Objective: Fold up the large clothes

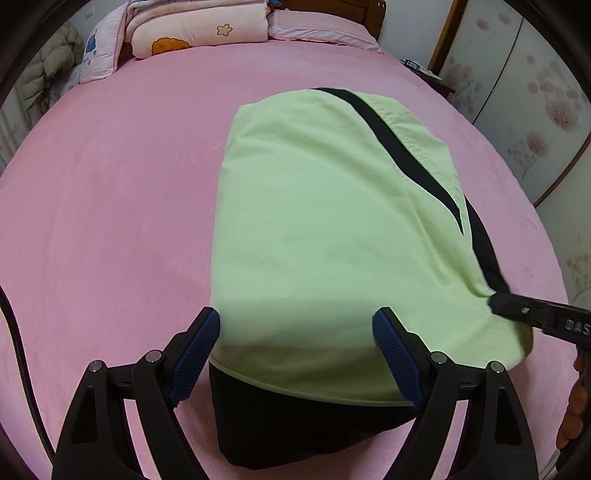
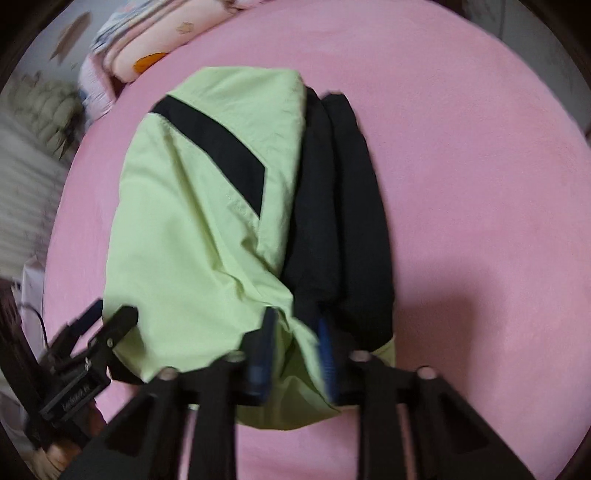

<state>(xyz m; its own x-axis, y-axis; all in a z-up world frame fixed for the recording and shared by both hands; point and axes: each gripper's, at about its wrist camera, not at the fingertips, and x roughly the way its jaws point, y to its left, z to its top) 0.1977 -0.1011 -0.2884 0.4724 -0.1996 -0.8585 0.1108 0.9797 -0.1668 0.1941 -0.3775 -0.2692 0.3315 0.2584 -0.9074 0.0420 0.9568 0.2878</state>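
Nearest, the left gripper (image 1: pixel 295 332) hovers with jaws wide apart over the near hem of the folded lime-green and black jacket (image 1: pixel 314 229), whose right edge the right gripper (image 2: pixel 293 343) pinches in narrow jaws, on the pink bed (image 1: pixel 110 184), folded quilts (image 1: pixel 195 29) beyond.

The pink plush bed cover (image 1: pixel 110 206) lies bare from 7 to 11 o'clock of the folded lime-green and black garment (image 1: pixel 314 229), open room for a hand there. At 12 o'clock past the garment a bare strip remains before the stacked pink quilts and pillows (image 1: pixel 195 31) block the head of the bed. At 3 o'clock a narrower pink band runs to the bed edge, with the floral-patterned wardrobe door (image 1: pixel 535 122) beyond; the right tongs (image 1: pixel 496 301) stand there at the garment's edge
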